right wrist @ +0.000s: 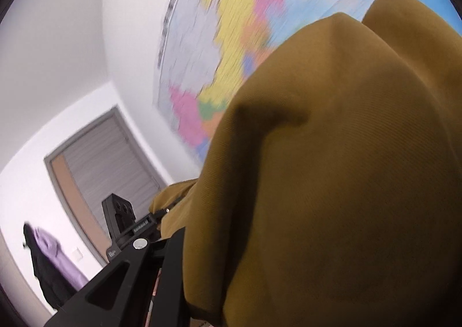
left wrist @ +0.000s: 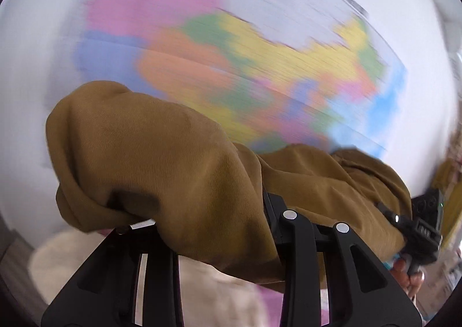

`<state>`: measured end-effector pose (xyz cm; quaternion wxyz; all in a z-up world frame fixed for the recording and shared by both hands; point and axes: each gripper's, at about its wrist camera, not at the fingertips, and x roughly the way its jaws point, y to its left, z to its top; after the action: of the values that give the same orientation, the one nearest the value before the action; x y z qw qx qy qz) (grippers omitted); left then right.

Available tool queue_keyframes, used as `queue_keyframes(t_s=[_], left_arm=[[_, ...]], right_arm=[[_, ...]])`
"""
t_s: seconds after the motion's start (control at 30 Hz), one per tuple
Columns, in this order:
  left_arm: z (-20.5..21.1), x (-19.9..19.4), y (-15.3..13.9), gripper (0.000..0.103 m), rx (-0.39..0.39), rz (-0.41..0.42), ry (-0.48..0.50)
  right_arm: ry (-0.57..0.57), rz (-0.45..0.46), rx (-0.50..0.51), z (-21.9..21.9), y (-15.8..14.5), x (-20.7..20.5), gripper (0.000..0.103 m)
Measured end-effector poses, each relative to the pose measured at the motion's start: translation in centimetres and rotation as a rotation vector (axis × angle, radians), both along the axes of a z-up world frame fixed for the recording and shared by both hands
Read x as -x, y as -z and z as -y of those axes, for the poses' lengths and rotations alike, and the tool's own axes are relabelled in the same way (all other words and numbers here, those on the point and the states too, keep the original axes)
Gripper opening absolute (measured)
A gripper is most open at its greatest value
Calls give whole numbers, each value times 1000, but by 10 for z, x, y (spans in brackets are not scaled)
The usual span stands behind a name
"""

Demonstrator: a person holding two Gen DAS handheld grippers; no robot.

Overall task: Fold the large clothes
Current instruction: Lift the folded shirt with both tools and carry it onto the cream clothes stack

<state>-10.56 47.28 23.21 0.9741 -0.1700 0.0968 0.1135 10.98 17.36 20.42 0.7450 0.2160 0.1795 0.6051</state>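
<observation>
A mustard-brown garment (left wrist: 161,159) is bunched over my left gripper (left wrist: 210,229) and hides its fingertips; the cloth hangs from between the black fingers, held up in the air. In the right wrist view the same brown garment (right wrist: 332,168) drapes over my right gripper (right wrist: 231,240) and covers most of the frame, fingertips hidden. The right gripper's body also shows in the left wrist view (left wrist: 424,229) at the far right, with a hand under it. The left gripper's body shows in the right wrist view (right wrist: 124,220), with the cloth stretched between both.
A large coloured wall map (left wrist: 245,61) hangs on the white wall ahead, also in the right wrist view (right wrist: 219,38). A grey door (right wrist: 104,159) and hanging purple and black clothes (right wrist: 49,257) are at the left. A pale surface (left wrist: 72,263) lies below.
</observation>
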Motion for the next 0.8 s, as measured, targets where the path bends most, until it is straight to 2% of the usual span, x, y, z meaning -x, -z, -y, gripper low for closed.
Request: queue_keyframes(t_s=[0.07, 0.1, 0.17, 0.2, 0.23, 0.27, 0.3, 0.33, 0.37, 0.43, 0.5, 0.57, 0.7, 0.8], left_arm=[[-37, 20, 19, 30, -24, 14, -82], [-51, 28, 32, 30, -25, 9, -106], [-84, 40, 75, 30, 7, -51, -163], [-99, 41, 100, 30, 34, -102, -177], [-116, 38, 137, 30, 77, -202, -198], [-126, 36, 161, 30, 117, -268, -207], [-135, 33, 193, 30, 159, -347, -216], [-137, 37, 216, 33, 170, -371, -231], [-139, 42, 226, 37, 184, -360, -234], [-142, 57, 237, 41, 251, -303, -223], [-138, 60, 236, 41, 255, -299, -219], [-136, 56, 235, 41, 275, -319, -226], [-140, 60, 234, 43, 292, -341, -226], [-136, 64, 234, 54, 299, -366, -248]], right_arm=[[-42, 22, 33, -46, 16, 1, 12], [-69, 17, 74, -74, 37, 4, 12], [-128, -18, 195, -121, 85, 4, 11], [-140, -51, 253, -135, 110, 5, 11], [-159, -95, 314, -149, 135, 3, 11], [-194, -169, 408, -165, 173, 0, 11], [-196, -218, 464, -171, 197, -1, 12], [-199, -263, 480, -171, 216, -2, 13], [-199, -287, 468, -168, 226, -3, 14], [-215, -357, 427, -158, 233, -5, 19], [-240, -362, 433, -152, 228, -1, 30], [-276, -345, 445, -139, 217, 7, 52], [-253, -277, 486, -99, 200, 21, 55], [-226, -218, 494, -68, 186, 28, 47]])
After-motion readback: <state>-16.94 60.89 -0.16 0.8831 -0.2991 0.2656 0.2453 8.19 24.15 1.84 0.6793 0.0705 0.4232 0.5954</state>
